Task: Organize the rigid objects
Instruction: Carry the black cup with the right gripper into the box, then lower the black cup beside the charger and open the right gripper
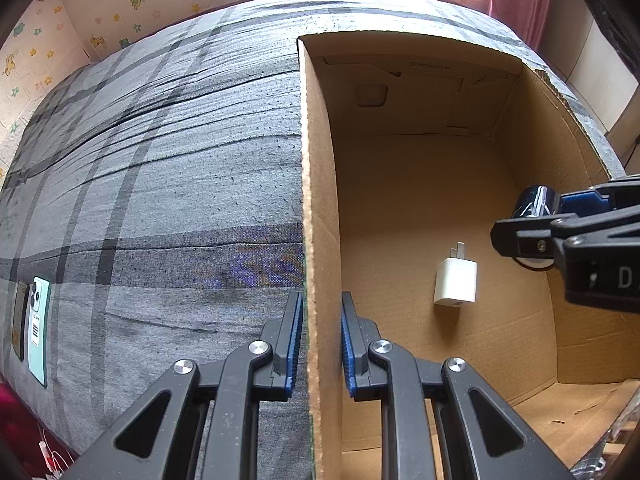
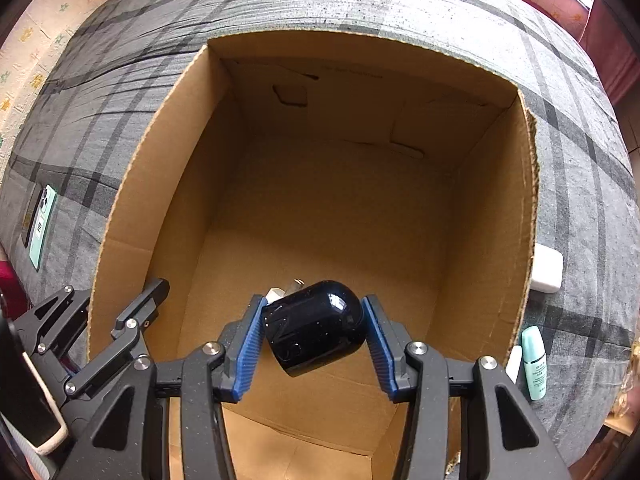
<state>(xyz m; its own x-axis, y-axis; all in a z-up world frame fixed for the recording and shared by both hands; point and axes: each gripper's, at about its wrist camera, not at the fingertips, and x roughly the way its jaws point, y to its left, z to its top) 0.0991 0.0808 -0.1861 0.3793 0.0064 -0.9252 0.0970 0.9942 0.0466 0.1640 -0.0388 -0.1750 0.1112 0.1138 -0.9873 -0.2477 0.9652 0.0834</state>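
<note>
An open cardboard box [image 1: 320, 184] [image 2: 132, 216] stands on a grey plaid bedcover. My left gripper [image 1: 321, 296] is shut on the box's left wall, one blue pad outside and one inside; it shows in the right wrist view as black linkage [image 2: 120, 320]. My right gripper [image 2: 312, 300] [image 1: 528, 220] hangs over the inside of the box, pointing down, shut on a glossy black rounded case [image 2: 316, 328] [image 1: 534, 200]. A white plug charger [image 1: 456, 280] lies on the box floor; in the right wrist view only its prongs and a corner [image 2: 280, 291] show behind the case.
A mint green phone [image 1: 38, 328] [image 2: 42, 224] lies on the bedcover left of the box. Right of the box sit a white block [image 2: 546, 268], a teal bottle [image 2: 534, 360] and a white tube [image 2: 514, 364]. A patterned wall rises behind the bed.
</note>
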